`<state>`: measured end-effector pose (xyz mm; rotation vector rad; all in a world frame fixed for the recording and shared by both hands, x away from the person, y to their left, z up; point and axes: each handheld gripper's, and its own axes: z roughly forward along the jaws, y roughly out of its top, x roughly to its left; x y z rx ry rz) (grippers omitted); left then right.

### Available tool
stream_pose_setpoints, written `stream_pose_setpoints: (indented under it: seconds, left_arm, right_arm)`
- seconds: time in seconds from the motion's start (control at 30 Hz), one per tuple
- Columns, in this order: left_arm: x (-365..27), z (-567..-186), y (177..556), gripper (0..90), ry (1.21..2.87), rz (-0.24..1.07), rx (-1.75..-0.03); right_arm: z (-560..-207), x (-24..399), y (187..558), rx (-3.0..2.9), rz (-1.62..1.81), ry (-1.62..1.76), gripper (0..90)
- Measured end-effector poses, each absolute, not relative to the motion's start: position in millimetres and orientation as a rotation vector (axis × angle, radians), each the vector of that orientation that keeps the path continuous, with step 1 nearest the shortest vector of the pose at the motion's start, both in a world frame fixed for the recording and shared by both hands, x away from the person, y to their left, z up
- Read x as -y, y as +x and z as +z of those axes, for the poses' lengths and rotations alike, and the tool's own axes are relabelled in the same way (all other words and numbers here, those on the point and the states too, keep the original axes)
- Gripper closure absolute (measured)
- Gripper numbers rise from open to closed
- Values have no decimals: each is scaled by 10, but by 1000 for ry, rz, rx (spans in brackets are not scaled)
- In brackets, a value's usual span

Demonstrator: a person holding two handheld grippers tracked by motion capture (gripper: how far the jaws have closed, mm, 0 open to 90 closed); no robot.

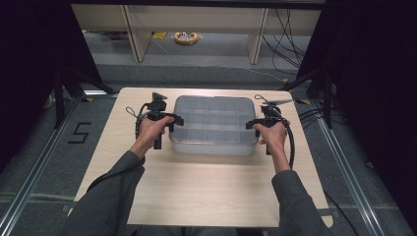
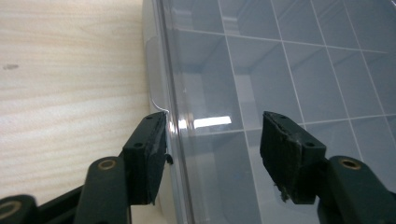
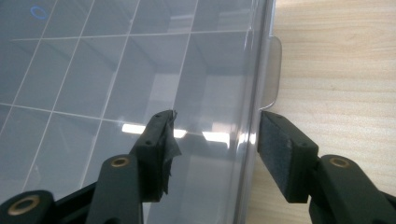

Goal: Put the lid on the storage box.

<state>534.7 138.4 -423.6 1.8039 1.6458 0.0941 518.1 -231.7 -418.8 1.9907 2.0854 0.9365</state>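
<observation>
both hands fwd, l gripper (image 1: pixel 164 118) & r gripper (image 1: pixel 258 121) jaws apart

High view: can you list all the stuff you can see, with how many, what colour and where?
box: one, clear grey plastic with a grid of compartments and its lid on, middle of the table between the claws
table: one, light wood, under the box
yellow coil: one, yellow, on the floor beyond the table
shelf legs: two, pale wood, far floor
number 5: one, black, on the floor left of the table
left claw: one, black, open, straddling the box's left edge
right claw: one, black, open, straddling the box's right edge
hands: two, holding the claws
sleeves: two, grey, bottom of the view
</observation>
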Motion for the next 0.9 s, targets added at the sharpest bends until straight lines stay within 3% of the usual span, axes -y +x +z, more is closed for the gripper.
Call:
stream_pose_setpoints:
  seconds: [0.33, 0.63, 0.9]
  left_arm:
    - [-1408, -4227, 5381, 473, 1787, 119, -1637]
    - [-1368, -4219, 5386, 463, 1791, 160, -1624]
    - [-1421, -4245, 5346, 445, 1775, 105, -1627]
  right_arm:
    - [-4188, 2305, 5202, -2058, 968, 2044, 465]
    - [-4177, 2272, 5225, -2071, 932, 2011, 444]
    - [-4151, 2197, 5137, -2109, 836, 1942, 430]
